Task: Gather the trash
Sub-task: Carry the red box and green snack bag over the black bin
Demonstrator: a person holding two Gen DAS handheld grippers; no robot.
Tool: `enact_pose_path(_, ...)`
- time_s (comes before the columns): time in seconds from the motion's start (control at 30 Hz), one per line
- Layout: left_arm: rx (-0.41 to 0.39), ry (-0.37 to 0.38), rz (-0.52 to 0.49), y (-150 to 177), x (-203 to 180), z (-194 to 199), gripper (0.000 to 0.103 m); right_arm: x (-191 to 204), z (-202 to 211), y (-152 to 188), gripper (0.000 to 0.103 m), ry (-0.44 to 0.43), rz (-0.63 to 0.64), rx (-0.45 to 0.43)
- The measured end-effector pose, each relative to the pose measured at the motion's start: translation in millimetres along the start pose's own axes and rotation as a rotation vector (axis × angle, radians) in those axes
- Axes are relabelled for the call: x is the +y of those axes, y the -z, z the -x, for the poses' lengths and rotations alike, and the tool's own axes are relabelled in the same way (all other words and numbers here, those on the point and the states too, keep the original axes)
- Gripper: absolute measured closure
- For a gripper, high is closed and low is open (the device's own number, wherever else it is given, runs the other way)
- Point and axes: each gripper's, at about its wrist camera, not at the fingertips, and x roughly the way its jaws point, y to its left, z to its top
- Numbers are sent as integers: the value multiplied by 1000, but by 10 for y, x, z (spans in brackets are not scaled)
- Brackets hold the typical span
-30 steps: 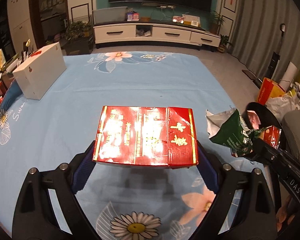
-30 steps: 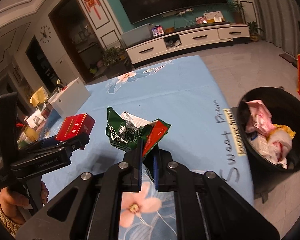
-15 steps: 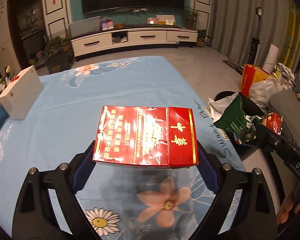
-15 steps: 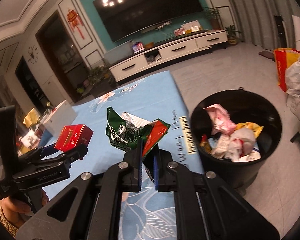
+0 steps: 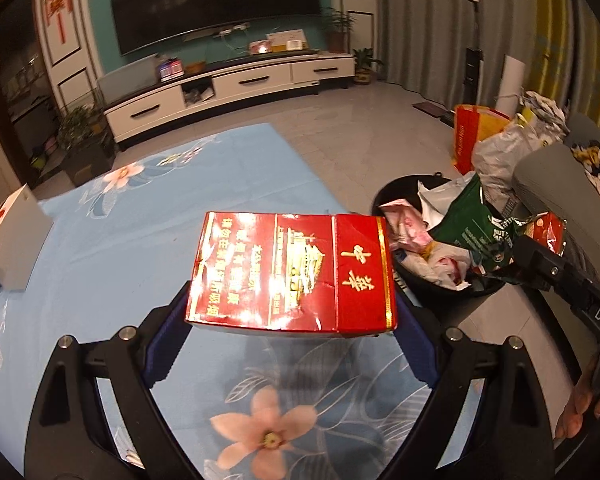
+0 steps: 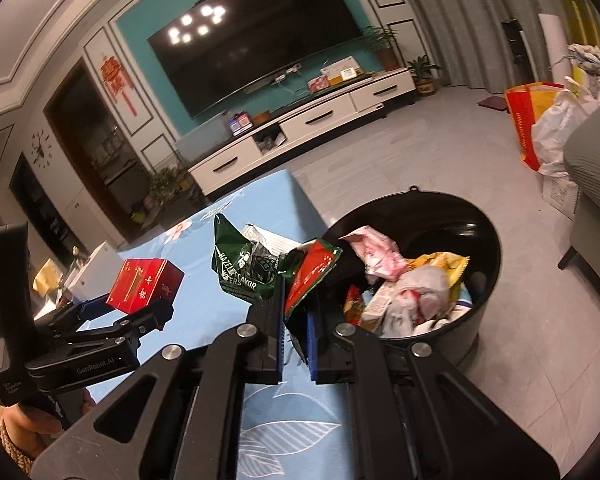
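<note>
My left gripper (image 5: 292, 320) is shut on a red cigarette carton (image 5: 292, 272) with gold print, held above the blue flowered tablecloth (image 5: 140, 240). It also shows in the right wrist view (image 6: 144, 286). My right gripper (image 6: 294, 320) is shut on a crumpled green and red snack wrapper (image 6: 252, 268), held near the rim of the black trash bin (image 6: 488, 240). In the left wrist view the wrapper (image 5: 472, 228) hangs over the bin (image 5: 384, 196), which holds several crumpled wrappers.
A white box (image 5: 10, 240) sits on the table's far left. Red and white bags (image 5: 496, 144) stand on the floor behind the bin. A grey seat (image 5: 560, 188) is at right. A white TV cabinet (image 5: 228, 92) lines the far wall.
Both grippers have moved right toward the bin with their loads. The bin has come closer in both views, and the wrapper now hangs at its rim.
</note>
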Motion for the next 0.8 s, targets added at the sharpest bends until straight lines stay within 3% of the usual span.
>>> enact_pose_path(0.5, -23, 74, -124, -240, -573, -208, 12, -555, 156, -2, 93, 120, -89, -64)
enact_pose_path(0.8, -8, 118, -169, -329, -814, -447, 12, -771, 79, 35, 93, 144, -132, -56)
